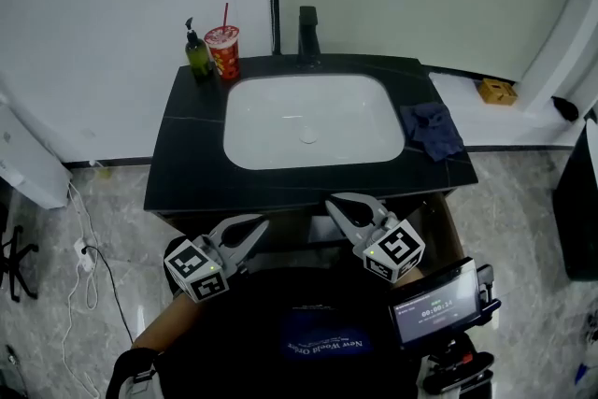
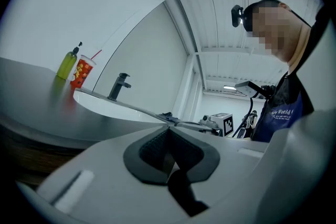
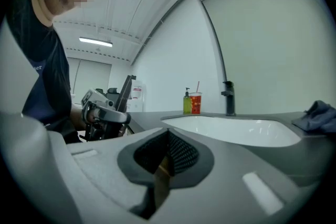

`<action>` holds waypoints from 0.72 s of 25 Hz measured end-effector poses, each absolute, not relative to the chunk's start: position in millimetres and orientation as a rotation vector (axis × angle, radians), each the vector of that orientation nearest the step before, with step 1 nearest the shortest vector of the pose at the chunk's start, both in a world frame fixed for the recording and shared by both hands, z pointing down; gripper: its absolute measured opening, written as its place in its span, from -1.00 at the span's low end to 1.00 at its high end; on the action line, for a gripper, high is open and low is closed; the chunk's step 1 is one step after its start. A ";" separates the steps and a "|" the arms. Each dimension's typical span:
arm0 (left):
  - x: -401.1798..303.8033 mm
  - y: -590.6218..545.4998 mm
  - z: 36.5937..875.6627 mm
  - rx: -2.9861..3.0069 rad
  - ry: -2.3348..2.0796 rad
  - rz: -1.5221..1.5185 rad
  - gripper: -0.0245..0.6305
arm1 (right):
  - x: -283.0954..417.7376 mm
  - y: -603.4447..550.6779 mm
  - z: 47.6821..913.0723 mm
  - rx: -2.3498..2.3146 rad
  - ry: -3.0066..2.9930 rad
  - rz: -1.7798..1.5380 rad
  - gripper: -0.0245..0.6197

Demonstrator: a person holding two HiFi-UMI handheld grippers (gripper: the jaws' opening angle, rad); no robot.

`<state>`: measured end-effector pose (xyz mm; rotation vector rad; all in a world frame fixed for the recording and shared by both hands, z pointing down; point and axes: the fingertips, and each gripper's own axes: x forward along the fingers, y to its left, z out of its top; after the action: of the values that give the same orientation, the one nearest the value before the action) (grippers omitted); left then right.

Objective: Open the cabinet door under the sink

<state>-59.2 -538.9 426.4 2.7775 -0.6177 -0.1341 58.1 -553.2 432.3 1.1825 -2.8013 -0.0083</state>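
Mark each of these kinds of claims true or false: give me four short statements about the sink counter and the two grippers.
1. A dark blue cloth lies on the black counter, to the right of the white basin. True.
2. The red cup stands inside the basin. False: it stands on the counter's back left corner, beside the green bottle.
3. The left gripper and the right gripper both have their jaws together with nothing between them. True.
4. The black faucet is mounted at the basin's near edge, next to the grippers. False: it stands at the far edge, behind the basin's middle.
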 end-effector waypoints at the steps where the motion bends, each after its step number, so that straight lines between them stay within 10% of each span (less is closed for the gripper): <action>1: -61.9 -539.9 427.9 2.779 -0.631 -0.129 -0.91 | 53.2 -552.8 431.2 1.156 -2.812 -0.014 -0.91; 18: -80.8 -564.7 414.6 2.761 -0.777 -0.214 -0.91 | 30.8 -561.3 392.4 1.005 -2.969 0.321 -0.92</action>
<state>-80.8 -564.7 414.6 2.7606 -0.7770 -0.2139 30.8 -561.3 392.4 1.0047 -2.9686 0.3207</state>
